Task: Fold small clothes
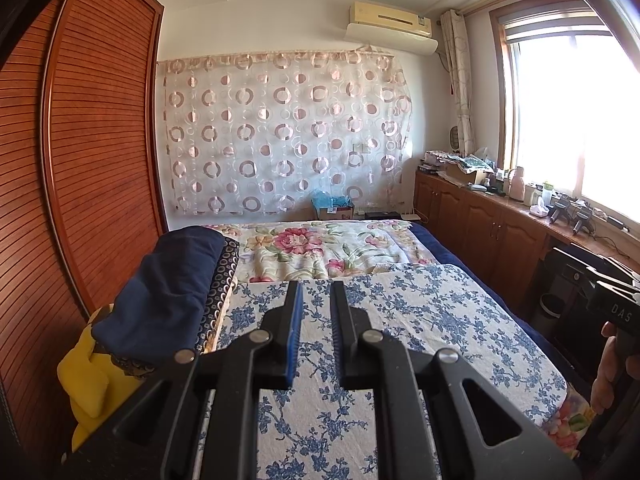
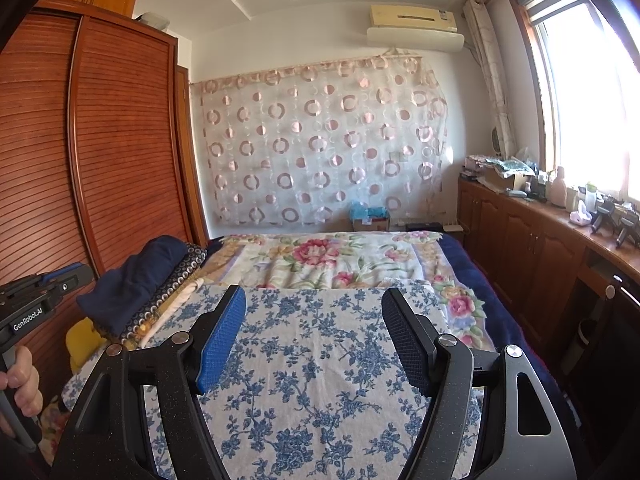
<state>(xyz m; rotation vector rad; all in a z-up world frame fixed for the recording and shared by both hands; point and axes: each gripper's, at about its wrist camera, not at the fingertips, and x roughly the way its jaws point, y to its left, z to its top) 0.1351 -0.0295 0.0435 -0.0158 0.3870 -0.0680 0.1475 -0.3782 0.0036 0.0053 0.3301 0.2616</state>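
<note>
A stack of folded clothes, dark navy on top (image 1: 168, 284) (image 2: 136, 280), lies at the left edge of the bed on a patterned dark piece. My left gripper (image 1: 316, 292) hovers above the blue-flowered white cloth (image 1: 400, 312) with a narrow gap between its fingers, holding nothing. My right gripper (image 2: 314, 300) is wide open and empty above the same cloth (image 2: 312, 360). The left gripper's body shows at the left of the right wrist view (image 2: 36, 300). The right gripper's body shows at the right edge of the left wrist view (image 1: 616, 312).
A slatted wooden wardrobe (image 1: 80, 140) stands along the left. A pink-flowered blanket (image 1: 320, 248) covers the far bed. A yellow item (image 1: 92, 384) sits below the stack. Wooden cabinets (image 2: 520, 240) with clutter run under the window at right.
</note>
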